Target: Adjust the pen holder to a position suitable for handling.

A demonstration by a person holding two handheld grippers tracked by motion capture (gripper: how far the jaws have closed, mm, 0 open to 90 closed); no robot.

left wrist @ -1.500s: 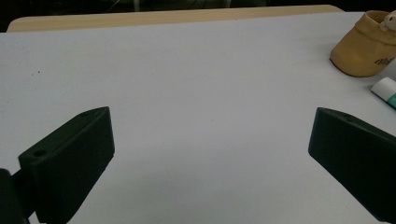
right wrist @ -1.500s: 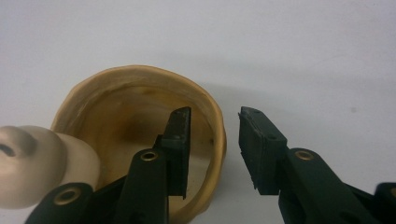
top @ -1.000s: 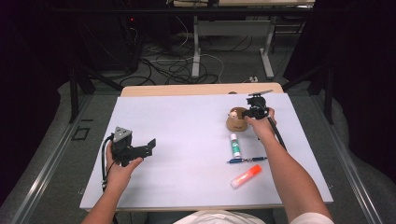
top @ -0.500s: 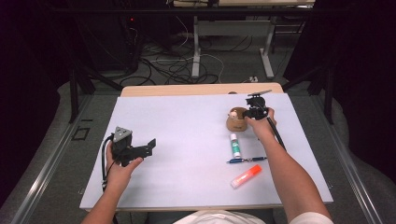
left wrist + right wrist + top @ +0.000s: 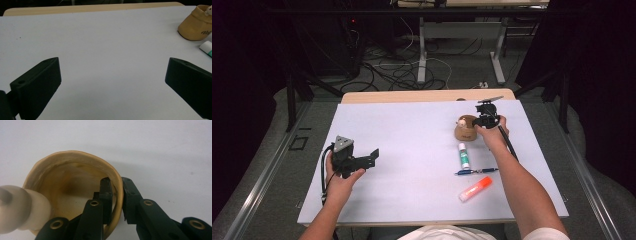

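A tan soft cup (image 5: 464, 129) stands at the back right of the white table (image 5: 412, 130). My right gripper (image 5: 484, 120) is at its right side. In the right gripper view the gripper (image 5: 117, 192) is shut on the cup's rim (image 5: 75, 155), one jaw inside and one outside the wall. A cream rounded thing (image 5: 27, 210) pokes out of the cup. My left gripper (image 5: 371, 156) is held at the front left, open with nothing in it; its jaws stand wide apart in the left gripper view (image 5: 112, 82), where the cup (image 5: 197, 23) sits far right.
In front of the cup lie a white glue stick (image 5: 463, 155), a blue pen (image 5: 476, 171) and an orange highlighter (image 5: 475, 189). The glue stick's end (image 5: 207, 47) shows beside the cup. Bare white surface spreads between the two grippers.
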